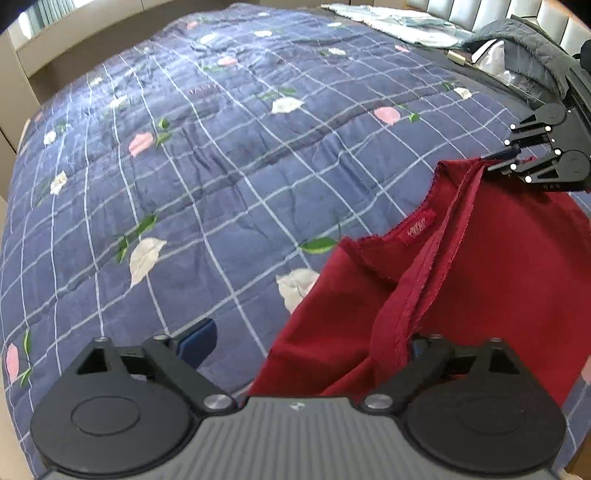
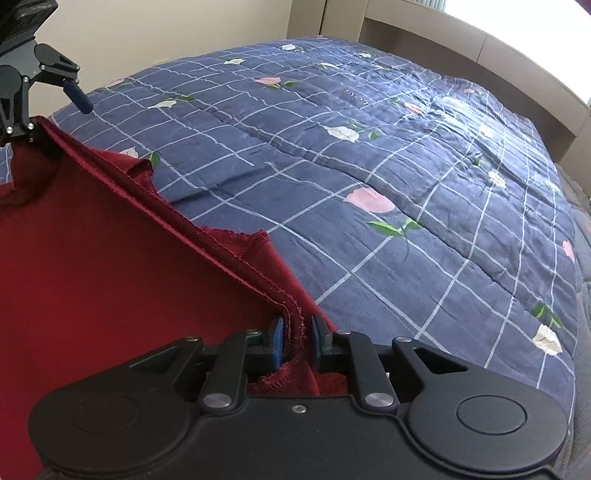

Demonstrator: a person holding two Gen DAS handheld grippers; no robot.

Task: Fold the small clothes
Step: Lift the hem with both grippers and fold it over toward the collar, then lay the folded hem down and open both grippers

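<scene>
A dark red garment (image 1: 498, 280) hangs stretched above a blue floral quilt (image 1: 207, 177). My right gripper (image 2: 296, 341) is shut on the garment's (image 2: 92, 258) hemmed edge, its blue pads pinching the cloth. It also shows in the left wrist view (image 1: 513, 158), gripping the far corner. My left gripper (image 1: 306, 343) is open: its left pad is free over the quilt, and the cloth drapes over its right finger (image 1: 421, 347). In the right wrist view my left gripper (image 2: 55, 107) stands wide open at the garment's other corner. A red label (image 1: 417, 225) shows inside the neckline.
The quilt (image 2: 406, 166) covers a wide bed. A pale cloth (image 1: 399, 26) and a dark grey jacket (image 1: 532, 48) lie at the headboard end. A beige bed frame (image 2: 461, 48) and wall border the far side.
</scene>
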